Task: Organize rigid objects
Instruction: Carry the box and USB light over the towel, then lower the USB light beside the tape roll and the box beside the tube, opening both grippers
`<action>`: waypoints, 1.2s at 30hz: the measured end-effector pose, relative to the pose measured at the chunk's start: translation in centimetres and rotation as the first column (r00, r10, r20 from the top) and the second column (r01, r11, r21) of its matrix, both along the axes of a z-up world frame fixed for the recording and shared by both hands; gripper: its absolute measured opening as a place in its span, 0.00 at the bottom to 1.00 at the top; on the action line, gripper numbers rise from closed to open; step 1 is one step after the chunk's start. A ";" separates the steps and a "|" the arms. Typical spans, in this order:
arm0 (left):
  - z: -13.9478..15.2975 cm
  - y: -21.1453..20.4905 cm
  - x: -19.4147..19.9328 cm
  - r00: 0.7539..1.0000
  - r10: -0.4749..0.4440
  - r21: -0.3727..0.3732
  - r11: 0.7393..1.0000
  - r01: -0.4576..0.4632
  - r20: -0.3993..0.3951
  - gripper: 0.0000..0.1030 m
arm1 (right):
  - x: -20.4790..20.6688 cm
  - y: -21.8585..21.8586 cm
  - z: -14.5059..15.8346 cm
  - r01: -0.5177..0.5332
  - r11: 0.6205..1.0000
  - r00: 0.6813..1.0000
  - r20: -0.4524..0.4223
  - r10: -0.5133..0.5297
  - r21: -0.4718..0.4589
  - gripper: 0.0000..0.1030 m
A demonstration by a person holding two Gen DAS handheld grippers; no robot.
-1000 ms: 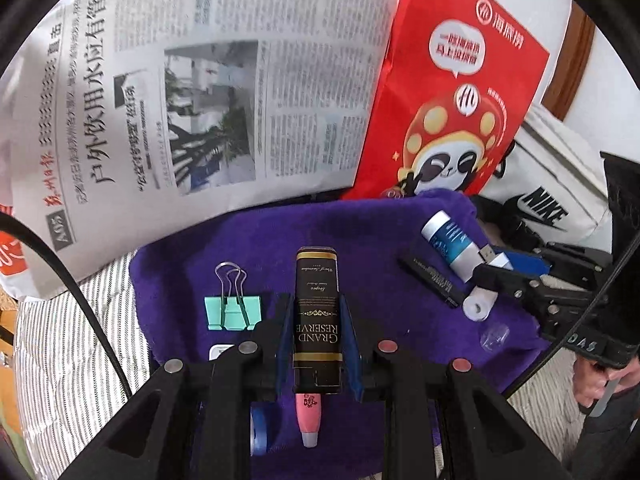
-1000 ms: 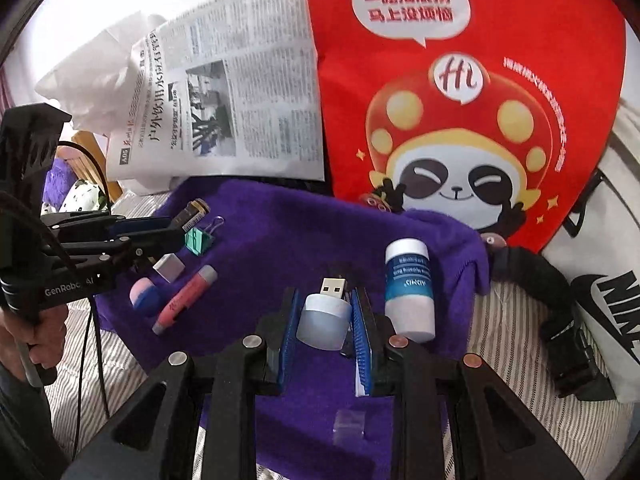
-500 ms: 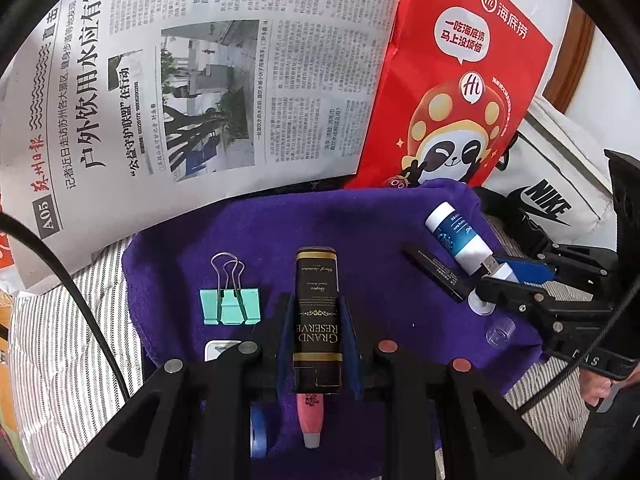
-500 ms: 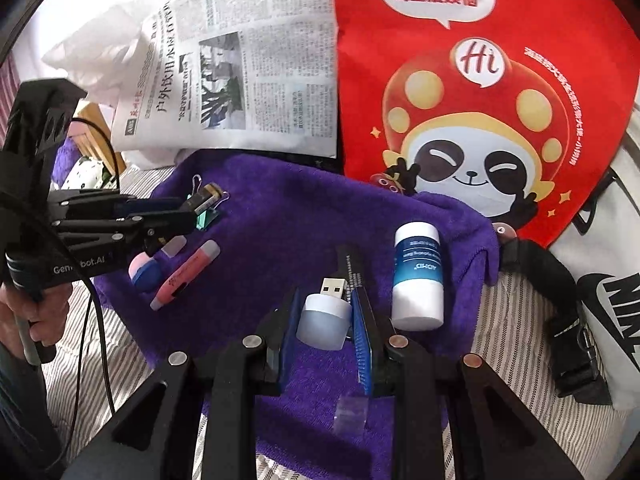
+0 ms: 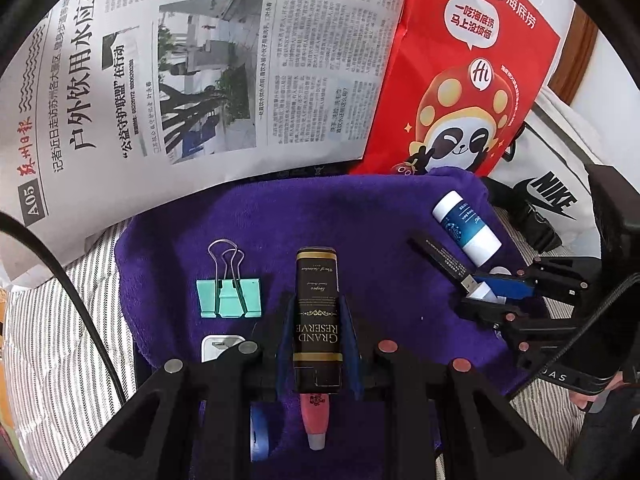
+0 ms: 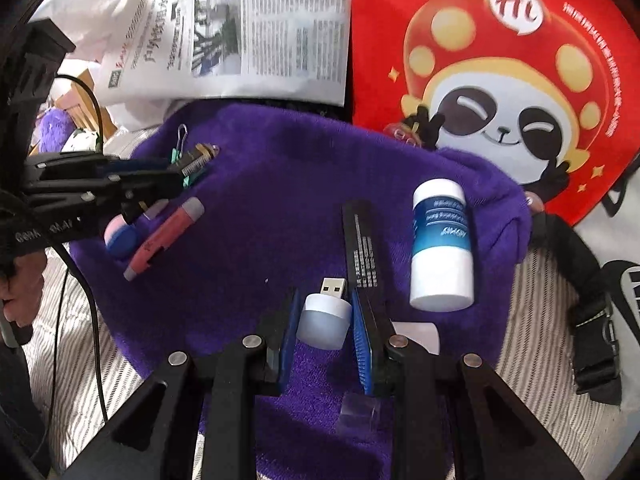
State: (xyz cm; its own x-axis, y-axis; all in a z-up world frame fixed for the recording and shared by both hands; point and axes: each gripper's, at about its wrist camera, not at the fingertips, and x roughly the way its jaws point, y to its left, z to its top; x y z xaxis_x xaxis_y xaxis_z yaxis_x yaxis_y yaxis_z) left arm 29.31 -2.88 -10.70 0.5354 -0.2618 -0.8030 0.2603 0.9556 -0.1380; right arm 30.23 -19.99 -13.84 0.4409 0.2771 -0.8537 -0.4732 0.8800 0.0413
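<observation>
Left tongs [image 5: 318, 332] clenched on black box [image 5: 317, 312] above purple towel [image 5: 380, 216] | right tongs [image 6: 325, 322] gripping USB light [image 6: 324, 316], low near black stick [image 6: 362, 248] | step: placing | next: lower, align, release.

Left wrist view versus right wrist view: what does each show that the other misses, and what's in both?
Left wrist only: the label of the black Grand Reserve box clamped in the left gripper.
Right wrist only: the white USB light gripped squarely in the right gripper, and a clear cap beneath it.
Both: the purple cloth, white-and-blue bottle, black strip, green binder clip, pink pen.
</observation>
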 end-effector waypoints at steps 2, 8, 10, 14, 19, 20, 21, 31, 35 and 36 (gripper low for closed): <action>0.0 0.0 0.0 1.000 -0.001 -0.001 1.000 0.001 0.001 0.22 | 0.0 0.3 -0.1 -0.007 1.000 1.000 -0.002 0.007 -0.003 0.26; 0.0 0.2 -0.1 1.000 -0.005 -0.010 1.000 0.005 -0.002 0.22 | -0.4 1.0 -0.9 -0.033 0.999 0.999 -0.008 0.032 -0.028 0.25; 0.1 0.2 -0.2 1.000 -0.004 -0.011 1.000 0.004 -0.002 0.22 | -0.6 1.3 -1.2 -0.031 0.999 0.999 -0.015 0.030 -0.038 0.25; 0.0 0.2 -0.1 1.000 -0.009 -0.013 1.000 0.009 -0.004 0.22 | -0.4 1.7 -1.4 -0.023 0.999 1.000 -0.001 0.023 -0.042 0.26; 0.0 0.2 -0.1 1.000 -0.010 -0.013 1.000 0.010 -0.005 0.22 | -0.5 1.3 -1.5 -0.030 0.999 1.000 -0.001 0.030 -0.032 0.26; 0.0 0.1 -0.1 1.000 -0.011 -0.013 1.000 0.011 -0.004 0.22 | -0.6 1.0 -1.5 -0.031 0.999 1.000 -0.002 0.031 -0.027 0.26; -0.1 0.1 -0.1 1.000 -0.012 -0.012 1.000 0.012 -0.004 0.22 | -0.6 0.9 -1.3 -0.034 0.999 0.999 -0.004 0.034 -0.021 0.27; -1.0 0.1 0.3 1.000 -0.014 -0.009 1.000 0.014 -0.028 0.22 | -0.5 -1.1 0.4 -0.031 0.998 0.999 -0.014 0.032 0.057 0.36; -1.3 -0.2 0.4 0.999 -0.023 -0.005 1.000 0.023 -0.034 0.22 | -0.8 -2.1 1.6 -0.003 0.999 1.000 0.022 0.002 0.054 0.39; -1.4 -0.3 0.4 0.999 -0.027 -0.004 1.000 0.027 -0.036 0.22 | -0.9 -2.2 1.9 0.003 0.999 1.000 0.029 -0.005 0.052 0.39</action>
State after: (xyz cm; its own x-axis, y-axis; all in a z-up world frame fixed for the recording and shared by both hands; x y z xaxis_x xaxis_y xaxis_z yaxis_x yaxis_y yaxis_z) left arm 29.75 -3.22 -12.06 0.4990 -0.2786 -0.8206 0.2806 0.9478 -0.1512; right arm 29.38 -22.24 -11.97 0.4664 0.3192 -0.8250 -0.4714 0.8788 0.0735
